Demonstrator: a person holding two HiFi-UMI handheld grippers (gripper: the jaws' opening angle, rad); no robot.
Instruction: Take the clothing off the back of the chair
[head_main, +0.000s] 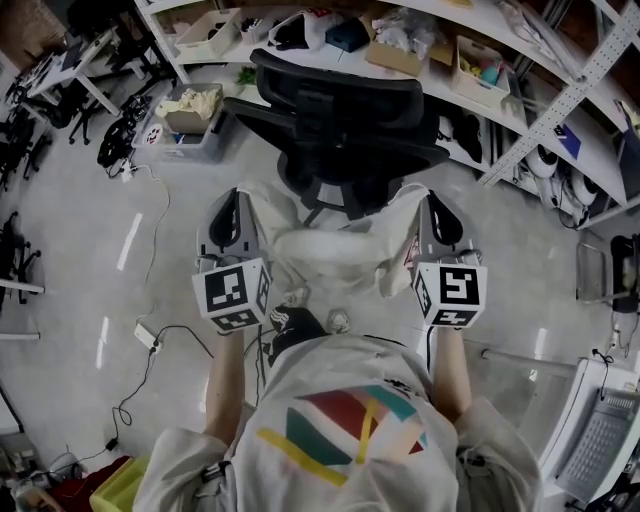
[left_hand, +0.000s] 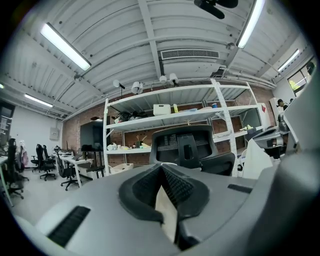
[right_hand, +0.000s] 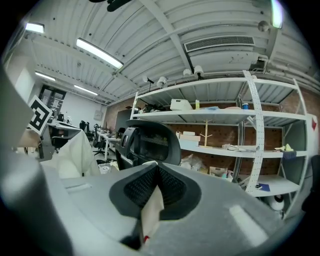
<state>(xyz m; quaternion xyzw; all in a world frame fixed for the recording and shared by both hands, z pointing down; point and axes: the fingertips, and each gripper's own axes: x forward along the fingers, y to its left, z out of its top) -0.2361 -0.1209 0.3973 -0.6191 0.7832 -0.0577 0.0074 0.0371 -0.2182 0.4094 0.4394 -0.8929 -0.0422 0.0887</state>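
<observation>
The black office chair (head_main: 340, 120) stands ahead of me, its back bare. A white garment (head_main: 330, 245) hangs slack between my two grippers, in front of the chair and clear of it. My left gripper (head_main: 238, 205) is shut on the garment's left edge; in the left gripper view white cloth (left_hand: 166, 210) is pinched between the pads of the left gripper (left_hand: 162, 167), with the chair (left_hand: 187, 150) beyond. My right gripper (head_main: 432, 205) is shut on the right edge; in the right gripper view cloth (right_hand: 150, 210) sits in the right gripper (right_hand: 157, 167), with the chair (right_hand: 150, 142) beyond.
White metal shelving (head_main: 480, 60) loaded with boxes and bags runs behind the chair. A box of items (head_main: 190, 110) sits on the floor at the chair's left. Cables and a power strip (head_main: 148, 337) lie at the lower left. More office chairs (head_main: 20, 130) stand far left.
</observation>
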